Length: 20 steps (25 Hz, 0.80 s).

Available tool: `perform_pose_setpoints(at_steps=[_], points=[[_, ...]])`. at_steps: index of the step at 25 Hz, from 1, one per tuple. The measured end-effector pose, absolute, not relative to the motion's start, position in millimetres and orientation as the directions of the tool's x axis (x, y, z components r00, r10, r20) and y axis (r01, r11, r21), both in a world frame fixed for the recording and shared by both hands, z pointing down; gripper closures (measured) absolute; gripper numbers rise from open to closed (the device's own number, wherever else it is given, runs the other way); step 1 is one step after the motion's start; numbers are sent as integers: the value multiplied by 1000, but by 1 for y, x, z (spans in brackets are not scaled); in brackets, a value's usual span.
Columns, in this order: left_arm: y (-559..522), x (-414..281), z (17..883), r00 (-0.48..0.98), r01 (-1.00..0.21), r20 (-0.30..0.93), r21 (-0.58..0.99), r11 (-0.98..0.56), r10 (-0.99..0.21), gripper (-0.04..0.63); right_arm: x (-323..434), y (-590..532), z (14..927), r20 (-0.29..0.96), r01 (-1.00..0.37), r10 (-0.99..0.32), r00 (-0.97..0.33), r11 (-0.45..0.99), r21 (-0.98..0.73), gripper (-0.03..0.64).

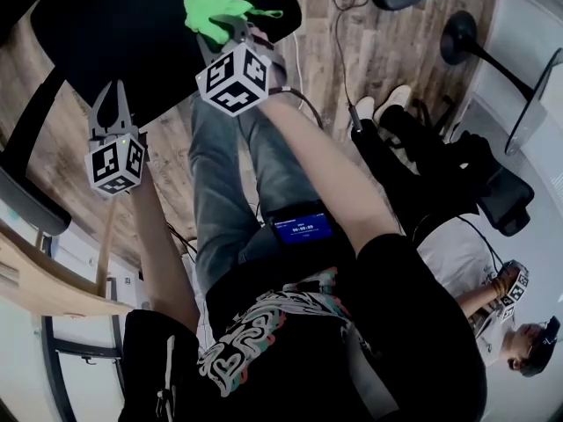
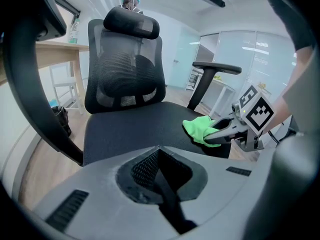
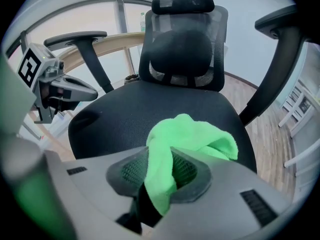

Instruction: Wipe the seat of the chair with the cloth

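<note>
Upper frame, seat (image 1: 132, 25): bare leftward, cloth (image 1: 215, 3) at right edge.
Right gripper (image 1: 236, 26): pinching cloth.
Left gripper (image 1: 113, 90): closed, empty.

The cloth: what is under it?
Under the cloth is the black seat. The patch right below it is covered, so it cannot be seen. The right gripper holds the cloth's near end.
</note>
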<state>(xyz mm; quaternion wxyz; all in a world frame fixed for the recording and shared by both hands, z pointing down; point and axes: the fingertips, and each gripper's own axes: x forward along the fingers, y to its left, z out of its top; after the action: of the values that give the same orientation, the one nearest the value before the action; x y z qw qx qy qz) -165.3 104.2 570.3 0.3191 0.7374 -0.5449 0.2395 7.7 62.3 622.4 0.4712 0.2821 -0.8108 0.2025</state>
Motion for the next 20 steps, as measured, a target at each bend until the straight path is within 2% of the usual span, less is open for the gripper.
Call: perform_pose_setpoints(at_steps=[9, 20], points=[[108, -165, 574, 291, -957, 708, 208, -205, -643, 594, -12, 70, 626, 874, -658, -253, -416, 746, -98, 509], [112, -169, 577, 286, -958, 710, 208, -196, -644, 594, -44, 95, 627, 867, -599, -184, -464, 786, -154, 509]])
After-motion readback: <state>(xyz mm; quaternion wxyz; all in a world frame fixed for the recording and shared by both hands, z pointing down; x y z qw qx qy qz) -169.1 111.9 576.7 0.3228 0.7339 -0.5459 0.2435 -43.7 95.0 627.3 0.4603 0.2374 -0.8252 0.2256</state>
